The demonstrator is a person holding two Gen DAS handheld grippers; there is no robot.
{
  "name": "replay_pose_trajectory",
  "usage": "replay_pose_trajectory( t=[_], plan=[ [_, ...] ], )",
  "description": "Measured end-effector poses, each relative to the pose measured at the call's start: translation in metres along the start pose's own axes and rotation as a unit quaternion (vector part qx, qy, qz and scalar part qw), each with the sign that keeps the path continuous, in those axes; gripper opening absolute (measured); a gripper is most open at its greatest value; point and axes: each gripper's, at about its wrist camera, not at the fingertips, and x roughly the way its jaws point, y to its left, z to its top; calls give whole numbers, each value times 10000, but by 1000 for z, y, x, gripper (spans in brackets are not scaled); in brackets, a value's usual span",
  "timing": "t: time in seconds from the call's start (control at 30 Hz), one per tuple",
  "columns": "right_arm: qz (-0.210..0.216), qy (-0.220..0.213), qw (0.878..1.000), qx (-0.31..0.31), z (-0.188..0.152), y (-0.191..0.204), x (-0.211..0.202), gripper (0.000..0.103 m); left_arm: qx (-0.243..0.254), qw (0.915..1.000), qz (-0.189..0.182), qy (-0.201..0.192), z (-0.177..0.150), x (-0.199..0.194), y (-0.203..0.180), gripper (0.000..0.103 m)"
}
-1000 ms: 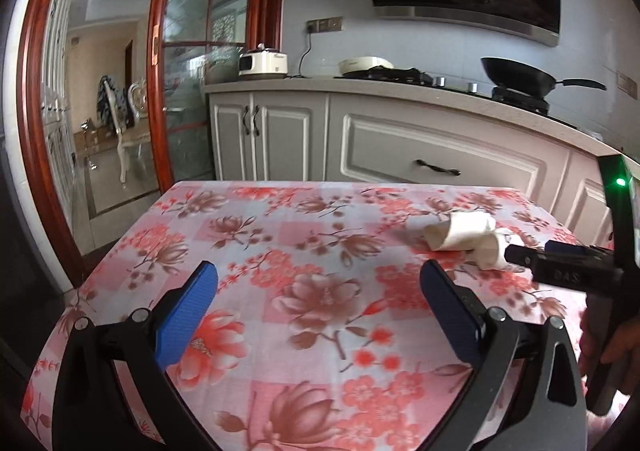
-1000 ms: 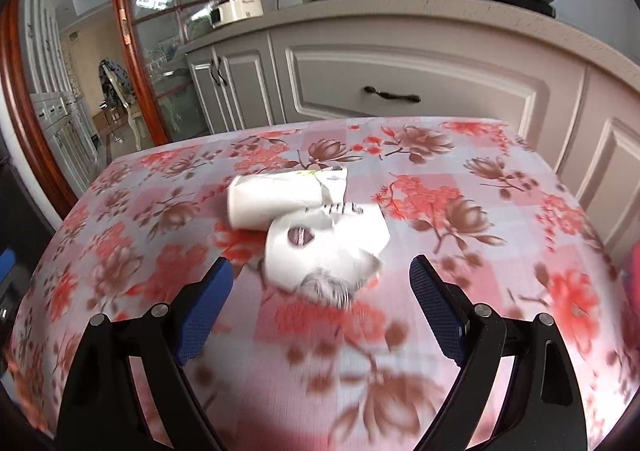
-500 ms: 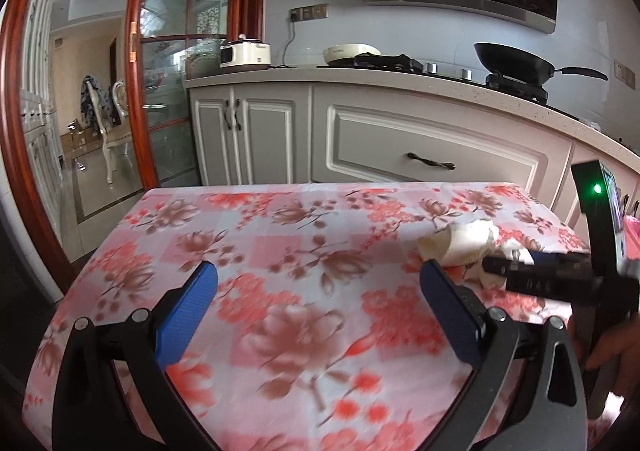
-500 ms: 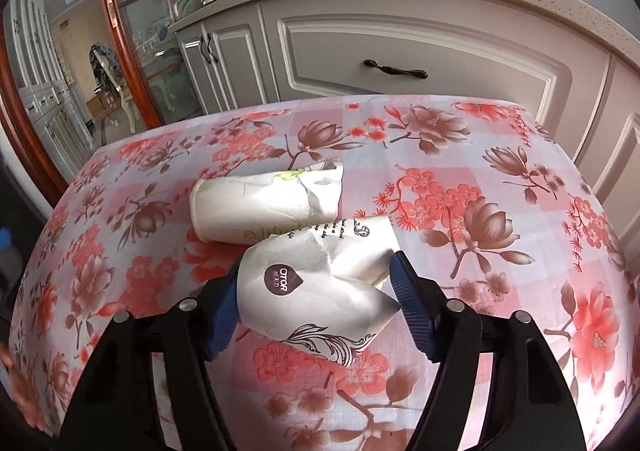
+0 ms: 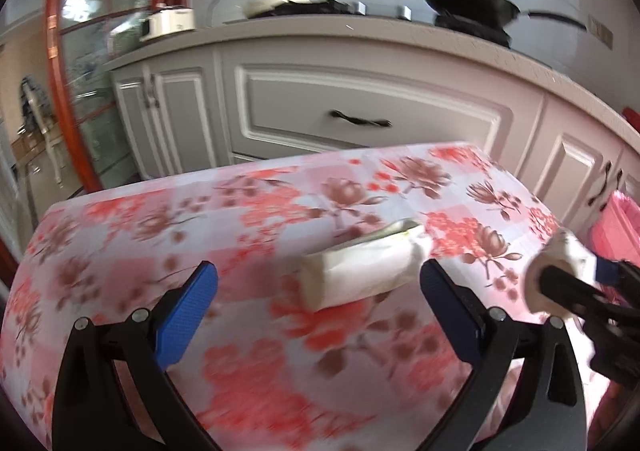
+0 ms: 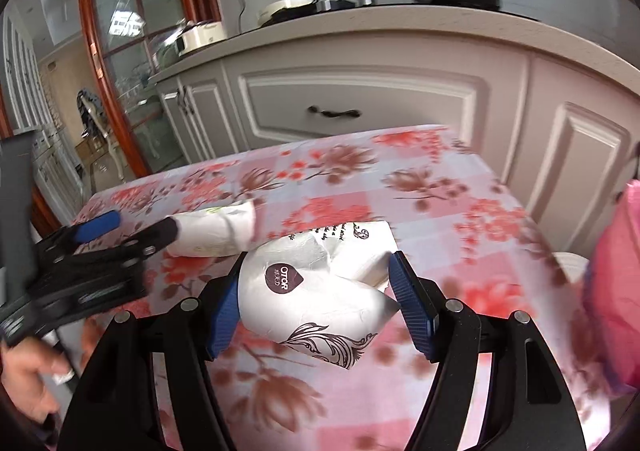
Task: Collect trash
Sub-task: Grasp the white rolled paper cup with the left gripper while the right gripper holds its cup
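My right gripper (image 6: 316, 297) is shut on a crushed white paper cup (image 6: 316, 291) with a dark "OTOR" label, held above the floral table; the cup also shows at the right of the left wrist view (image 5: 560, 271). A second white paper cup (image 5: 360, 275) lies on its side on the tablecloth. My left gripper (image 5: 316, 315) is open, its blue pads either side of this cup's near end. In the right wrist view the lying cup (image 6: 216, 231) sits left of centre, with the left gripper (image 6: 120, 231) beside it.
The table has a pink floral cloth (image 5: 120, 251). A pink bag-lined bin (image 6: 612, 283) stands at the table's right, also seen in the left wrist view (image 5: 616, 227). White kitchen cabinets (image 5: 360, 107) run behind, with a black pan (image 5: 468, 3) on the counter.
My right gripper closed on the crushed cup and lifted it to the right, toward the pink bin. My left gripper moved right and forward, up to the lying cup.
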Motion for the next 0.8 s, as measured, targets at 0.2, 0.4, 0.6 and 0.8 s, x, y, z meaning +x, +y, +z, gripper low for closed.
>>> replay_pose_trajectory(
  t=[0.2, 0.4, 0.6, 0.8],
  plan=[
    [9, -125, 9996, 236, -3, -24, -17, 66, 338, 9991, -36, 261, 14, 38, -14, 98],
    [84, -246, 9987, 436, -2, -31, -20, 66, 489, 9966, -202, 626, 17, 65, -21, 98],
    [99, -271, 9982, 524, 0, -35, -19, 66, 582, 9955, -351, 662, 13, 69, -35, 98],
    [58, -276, 9980, 559, -3, -37, -24, 66, 593, 9951, -421, 677, 10, 68, -41, 75]
  ],
)
